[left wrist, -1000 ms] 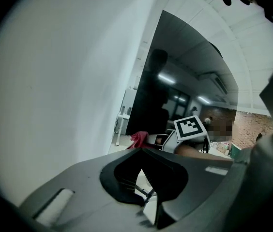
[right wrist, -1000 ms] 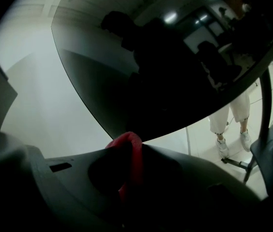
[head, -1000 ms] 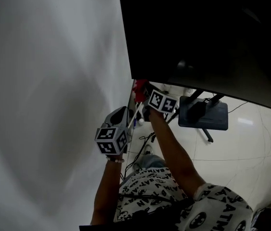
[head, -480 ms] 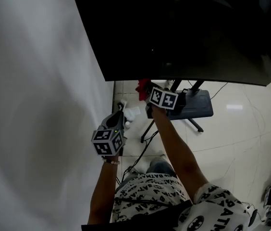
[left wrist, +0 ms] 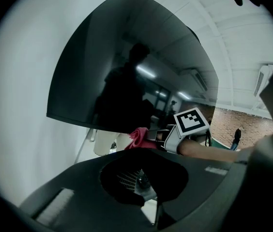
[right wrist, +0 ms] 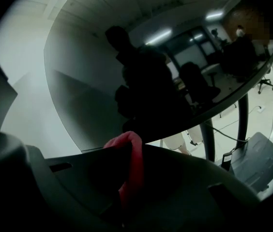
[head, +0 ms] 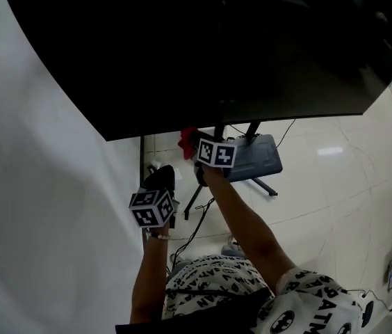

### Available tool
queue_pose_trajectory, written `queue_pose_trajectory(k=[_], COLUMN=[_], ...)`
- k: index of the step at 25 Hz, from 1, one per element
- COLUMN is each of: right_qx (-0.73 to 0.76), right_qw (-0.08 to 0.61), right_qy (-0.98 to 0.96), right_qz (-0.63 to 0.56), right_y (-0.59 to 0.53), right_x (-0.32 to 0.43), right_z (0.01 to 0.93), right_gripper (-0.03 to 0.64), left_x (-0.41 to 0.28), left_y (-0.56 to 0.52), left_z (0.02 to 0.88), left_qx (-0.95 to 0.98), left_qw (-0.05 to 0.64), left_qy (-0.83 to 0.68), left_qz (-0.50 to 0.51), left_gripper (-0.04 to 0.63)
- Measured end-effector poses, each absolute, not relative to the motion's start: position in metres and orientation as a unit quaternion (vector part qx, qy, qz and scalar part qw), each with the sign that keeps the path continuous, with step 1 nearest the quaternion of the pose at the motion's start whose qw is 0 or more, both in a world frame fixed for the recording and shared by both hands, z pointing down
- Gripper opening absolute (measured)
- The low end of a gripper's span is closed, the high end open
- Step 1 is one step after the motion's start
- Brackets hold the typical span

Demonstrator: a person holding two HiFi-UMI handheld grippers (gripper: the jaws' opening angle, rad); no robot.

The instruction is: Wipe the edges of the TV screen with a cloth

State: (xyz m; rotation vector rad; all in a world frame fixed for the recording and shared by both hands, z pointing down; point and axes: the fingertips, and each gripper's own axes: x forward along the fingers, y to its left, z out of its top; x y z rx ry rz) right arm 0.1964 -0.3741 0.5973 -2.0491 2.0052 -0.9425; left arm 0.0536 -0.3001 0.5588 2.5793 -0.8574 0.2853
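Right gripper (head: 196,148): jaws clenched on the red cloth (right wrist: 132,163), which is bunched right at the lower edge of the TV screen (head: 217,54), near its left corner. Contact not confirmable.

Left gripper (head: 160,181): jaws closed on nothing, held lower, apart from the screen.

Risk: little cloth shows past the jaws, so their hard tips may scrape the bezel. A firm push may rock the set on its stand (head: 255,160).

Beyond: glossy pale floor (head: 335,186), plain white wall (head: 36,186).

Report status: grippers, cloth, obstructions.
Right gripper shut on red cloth, at TV bottom edge. Left gripper shut, empty, held low. Stand post beside cloth.
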Motion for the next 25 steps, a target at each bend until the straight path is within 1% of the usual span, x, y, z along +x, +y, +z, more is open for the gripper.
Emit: queue_pose_trajectory(k=[8, 12, 16, 25], right_qx=[-0.666, -0.673, -0.684, -0.729], right_qw=[0.057, 0.072, 0.068, 0.066], right_qy=[0.678, 0.670, 0.661, 0.619], right_qz=[-0.305, -0.305, -0.300, -0.284], right_y=[-0.334, -0.311, -0.291, -0.257], right_x=[0.269, 0.313, 0.354, 0.419], right_z=[0.592, 0.592, 0.591, 0.592], right_gripper=[0.054, 0.054, 0.054, 0.054], left_x=[0.132, 0.158, 0.182, 0.232], left_y=[-0.263, -0.248, -0.233, -0.222], left_z=[0.557, 0.558, 0.567, 0.562], left_qx=[0.919, 0.915, 0.914, 0.929], left_qw=[0.204, 0.206, 0.211, 0.217], left_qy=[-0.321, -0.331, -0.326, -0.273], left_qz=[0.106, 0.106, 0.116, 0.120], left_gripper=[0.005, 0.005, 0.006, 0.005])
